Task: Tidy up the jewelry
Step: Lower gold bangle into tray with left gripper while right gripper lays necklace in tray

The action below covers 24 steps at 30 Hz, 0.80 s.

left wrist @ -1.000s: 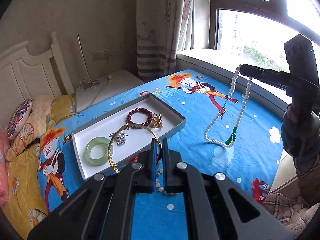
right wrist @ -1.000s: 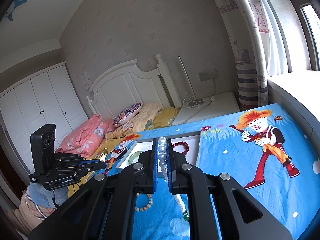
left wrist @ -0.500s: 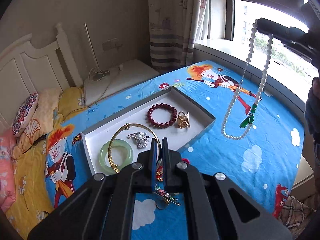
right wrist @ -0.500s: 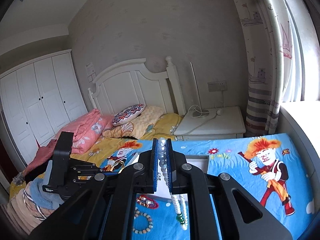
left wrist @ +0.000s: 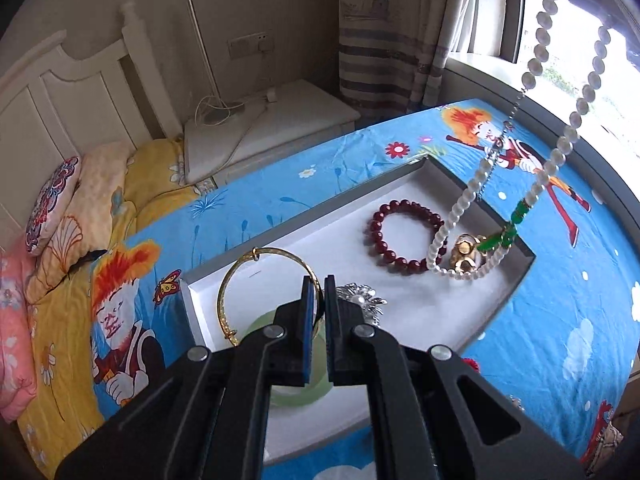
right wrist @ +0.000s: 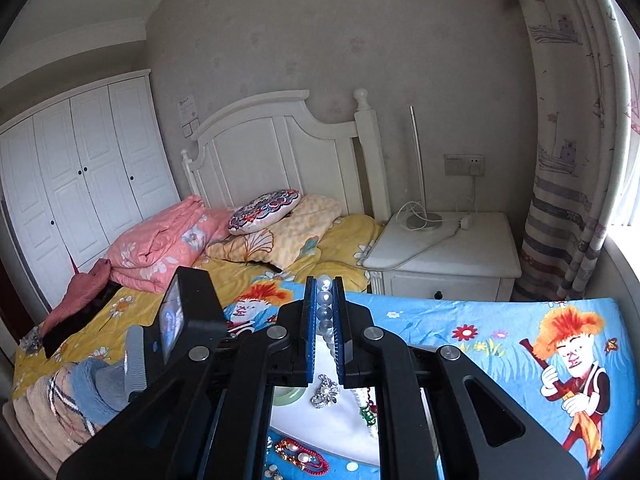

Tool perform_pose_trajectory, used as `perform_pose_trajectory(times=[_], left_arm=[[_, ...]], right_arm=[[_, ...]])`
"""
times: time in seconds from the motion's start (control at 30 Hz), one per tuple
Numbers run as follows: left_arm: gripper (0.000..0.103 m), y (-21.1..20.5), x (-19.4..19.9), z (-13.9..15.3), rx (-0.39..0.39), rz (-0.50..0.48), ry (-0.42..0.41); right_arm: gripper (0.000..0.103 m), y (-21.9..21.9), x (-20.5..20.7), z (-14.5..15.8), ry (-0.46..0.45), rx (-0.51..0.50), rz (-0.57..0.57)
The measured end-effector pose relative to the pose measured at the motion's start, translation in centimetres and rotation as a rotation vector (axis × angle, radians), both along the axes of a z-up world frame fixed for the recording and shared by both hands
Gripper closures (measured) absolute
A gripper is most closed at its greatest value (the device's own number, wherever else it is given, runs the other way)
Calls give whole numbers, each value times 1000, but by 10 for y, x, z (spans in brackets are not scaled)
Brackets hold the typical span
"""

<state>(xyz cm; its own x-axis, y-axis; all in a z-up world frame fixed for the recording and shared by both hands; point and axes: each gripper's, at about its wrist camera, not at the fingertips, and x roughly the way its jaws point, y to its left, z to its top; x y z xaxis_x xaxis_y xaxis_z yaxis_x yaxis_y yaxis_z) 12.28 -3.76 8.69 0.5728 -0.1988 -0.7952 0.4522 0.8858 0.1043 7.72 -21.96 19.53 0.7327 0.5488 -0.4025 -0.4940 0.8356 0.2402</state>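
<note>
Both grippers have moved over the white tray (left wrist: 516, 276) since the earlier pictures, and the pearl necklace (left wrist: 472, 196) that hung over the blue bedsheet (left wrist: 560, 320) now hangs above the tray's right end.

At the tray's left end, the left gripper (left wrist: 314, 292) is closed on the gold bangle (left wrist: 236, 276), which stands up from the tips over the green jade bangle (left wrist: 296, 396). Just right of the tips lies a silver brooch (left wrist: 362, 296). Further right on the tray's floor lies the dark red bead bracelet (left wrist: 404, 236), and beside it a gold ring (left wrist: 464, 254) near the right wall.

In the right wrist view, the right gripper (right wrist: 324, 292) is closed on the pearl necklace's beads, which run down between its blue pads. Below it, on the sheet by the tray's near edge, lies a red beaded piece (right wrist: 300, 456).
</note>
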Motion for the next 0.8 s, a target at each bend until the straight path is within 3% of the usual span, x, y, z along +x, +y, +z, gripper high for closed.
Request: perform_pose_trajectory(times=[0.17, 0.23, 0.27, 0.3, 0.37, 0.53, 0.8], left_arm=[[94, 4, 30, -27, 19, 32, 45], [72, 6, 37, -38, 24, 48, 59], [52, 8, 38, -42, 26, 64, 52], [47, 9, 38, -44, 21, 69, 42], [47, 12, 35, -47, 5, 64, 50], [42, 20, 20, -44, -7, 73, 21], [29, 23, -14, -38, -38, 78, -21]], right_arm=[[93, 13, 25, -26, 47, -60, -2], [91, 18, 41, -48, 110, -107, -3], [81, 18, 48, -61, 146, -138, -18], [75, 17, 54, -72, 177, -152, -30], [51, 9, 60, -92, 231, -140, -47], [50, -13, 51, -116, 265, -96, -71], [50, -29, 31, -130, 281, -74, -70]])
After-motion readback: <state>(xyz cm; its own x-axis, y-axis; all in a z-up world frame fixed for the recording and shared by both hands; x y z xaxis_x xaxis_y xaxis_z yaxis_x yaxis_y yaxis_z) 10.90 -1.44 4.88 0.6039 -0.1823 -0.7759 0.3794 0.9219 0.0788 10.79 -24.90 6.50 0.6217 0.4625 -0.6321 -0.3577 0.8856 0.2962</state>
